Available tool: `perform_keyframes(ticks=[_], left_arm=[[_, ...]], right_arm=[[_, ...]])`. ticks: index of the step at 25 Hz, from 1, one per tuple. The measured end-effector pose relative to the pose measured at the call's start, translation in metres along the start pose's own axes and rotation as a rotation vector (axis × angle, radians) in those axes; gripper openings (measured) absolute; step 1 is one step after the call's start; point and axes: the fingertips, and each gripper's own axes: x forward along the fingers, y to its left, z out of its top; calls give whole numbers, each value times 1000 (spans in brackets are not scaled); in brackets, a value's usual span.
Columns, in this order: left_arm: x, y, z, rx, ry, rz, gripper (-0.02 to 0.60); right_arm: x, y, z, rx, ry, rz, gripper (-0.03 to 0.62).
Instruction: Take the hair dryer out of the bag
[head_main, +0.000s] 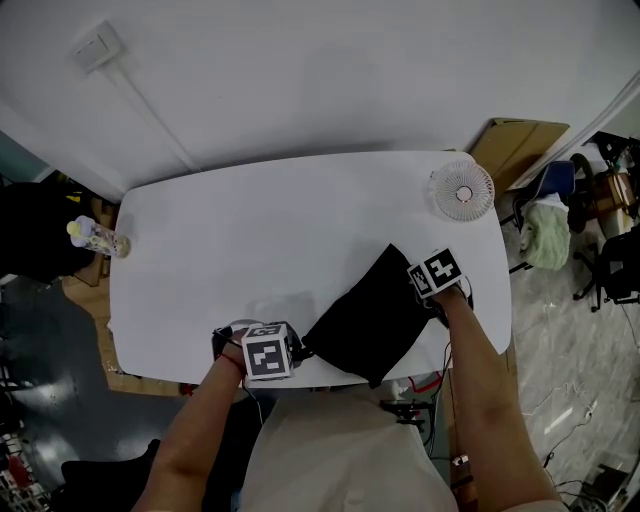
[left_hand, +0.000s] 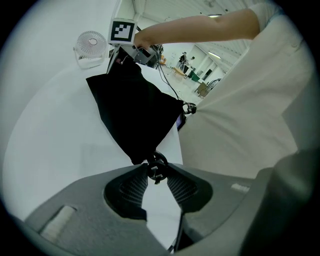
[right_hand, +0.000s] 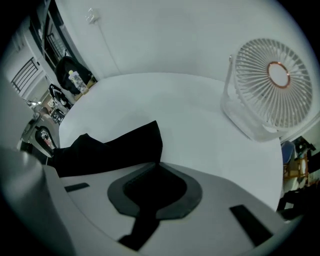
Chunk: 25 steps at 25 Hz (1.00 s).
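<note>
Presently, the bag (head_main: 375, 315) lies at the near right of the table (head_main: 250, 230). The left gripper (left_hand: 156, 171), jaws part closed, pinches a small black ring (left_hand: 159, 161) at the bag's near left corner. The right gripper (right_hand: 159, 167), jaws almost together, clamps black cloth at the bag's far right corner. A fan (head_main: 462, 190) stands far right, apart from the bag.

The table (head_main: 250, 230) lies open left of the bag (head_main: 370, 320); a fan (head_main: 462, 190) stands far right.
</note>
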Motion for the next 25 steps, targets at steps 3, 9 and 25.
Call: perform_keyframes(ticks=[3,9,25], left_arm=[[-4,-3,-5,-1,20,-30,124],[-14,4,-32,-12,61,-23,124],[-26,18,-59,-56,77,22,126]], right_arm=[[-11,-17,-5,60,-28,-59,29],[-34,-53,-24,176,-60,-122,29],[-51,-75,-57,298,-114,-154,29]])
